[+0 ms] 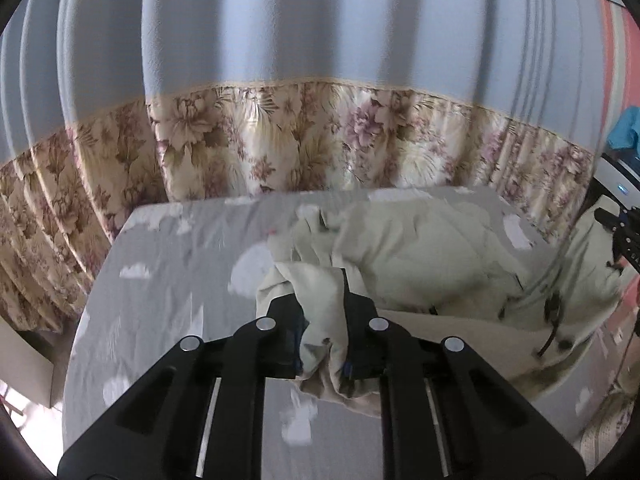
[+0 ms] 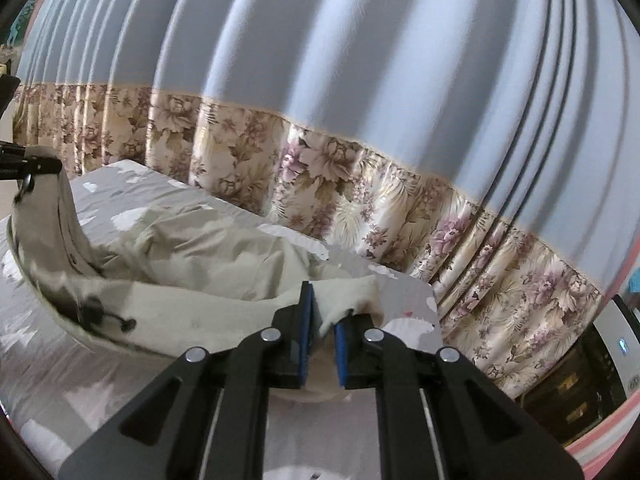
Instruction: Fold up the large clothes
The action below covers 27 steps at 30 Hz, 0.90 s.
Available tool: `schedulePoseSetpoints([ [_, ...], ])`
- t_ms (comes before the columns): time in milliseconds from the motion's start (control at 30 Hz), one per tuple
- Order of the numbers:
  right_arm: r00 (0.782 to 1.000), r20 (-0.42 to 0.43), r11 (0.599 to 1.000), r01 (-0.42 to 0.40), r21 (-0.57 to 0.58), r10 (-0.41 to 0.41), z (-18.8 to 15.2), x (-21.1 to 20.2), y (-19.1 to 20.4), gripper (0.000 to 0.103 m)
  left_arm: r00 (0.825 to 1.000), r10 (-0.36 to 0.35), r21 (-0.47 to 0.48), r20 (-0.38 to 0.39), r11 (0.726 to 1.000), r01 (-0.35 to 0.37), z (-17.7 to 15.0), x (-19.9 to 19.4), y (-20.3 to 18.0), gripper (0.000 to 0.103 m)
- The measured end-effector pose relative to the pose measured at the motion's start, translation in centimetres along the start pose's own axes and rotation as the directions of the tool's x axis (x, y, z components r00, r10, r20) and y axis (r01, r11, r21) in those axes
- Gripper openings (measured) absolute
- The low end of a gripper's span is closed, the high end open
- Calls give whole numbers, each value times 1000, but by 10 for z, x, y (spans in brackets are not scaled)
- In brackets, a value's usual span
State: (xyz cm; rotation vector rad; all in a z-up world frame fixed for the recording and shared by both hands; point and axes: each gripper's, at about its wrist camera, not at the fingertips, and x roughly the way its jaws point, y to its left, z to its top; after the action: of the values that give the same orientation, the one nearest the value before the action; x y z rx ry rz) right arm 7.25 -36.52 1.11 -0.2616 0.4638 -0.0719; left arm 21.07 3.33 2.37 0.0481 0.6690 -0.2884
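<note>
A pale cream-green garment (image 1: 424,256) with black drawcords lies rumpled on a grey bed sheet with white cloud shapes (image 1: 168,280). My left gripper (image 1: 320,304) is shut on a bunched corner of it and holds that corner above the sheet. In the right wrist view the garment (image 2: 200,264) stretches across the bed, and my right gripper (image 2: 322,312) is shut on another edge of it. The other gripper (image 2: 28,164) shows at the far left, holding the lifted far end. In the left wrist view, the right gripper (image 1: 624,232) shows at the right edge.
A curtain, blue above and floral beige below (image 1: 280,144), hangs close behind the bed. A white appliance with a small blue light (image 2: 620,348) stands at the right. The bed's far edge (image 2: 248,208) runs along the curtain.
</note>
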Motion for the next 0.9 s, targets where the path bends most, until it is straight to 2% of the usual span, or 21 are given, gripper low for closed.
schedulePoseSetpoints([
  [200,995,-94,999,-10,51,14,16,84,-31,10,998,20,32,-63,999,-18,45,80,5,12],
  [333,984,-175,998,-18,65,30,18,149,-32,10,992,19,15,-124,1000,-17,53,142,13,13],
  [433,967,-249,996,-25,84,46,12,200,-31,10,985,50,39,-163,998,-44,50,190,12,13],
  [533,941,-329,993,-52,103,83,-2,244,-26,10,971,46,21,-234,999,-42,42,234,15,13],
  [633,936,-329,986,-83,145,127,-10,257,-25,15,962,35,-4,-270,999,-38,32,255,21,22],
  [700,942,-283,967,-120,223,182,-8,250,-36,24,965,16,-26,-263,999,-23,33,252,26,28],
  [733,945,-243,950,-147,277,217,-7,242,-44,28,966,6,-38,-257,999,-16,35,249,29,36],
  [767,949,-204,933,-169,318,241,-4,234,-50,38,970,-4,-57,-243,998,-10,39,242,31,46],
  [800,952,-149,911,-198,363,266,-2,224,-58,58,974,-10,-71,-227,997,-7,43,238,34,56],
  [833,952,-108,893,-225,390,286,0,218,-64,66,981,-1,-86,-196,996,-17,48,229,36,89],
  [867,956,-53,878,-241,414,288,2,206,-70,77,990,56,-91,-126,993,-68,55,213,39,98],
  [900,960,-21,874,-245,420,280,3,198,-73,77,993,89,-89,-74,991,-95,60,203,40,100],
])
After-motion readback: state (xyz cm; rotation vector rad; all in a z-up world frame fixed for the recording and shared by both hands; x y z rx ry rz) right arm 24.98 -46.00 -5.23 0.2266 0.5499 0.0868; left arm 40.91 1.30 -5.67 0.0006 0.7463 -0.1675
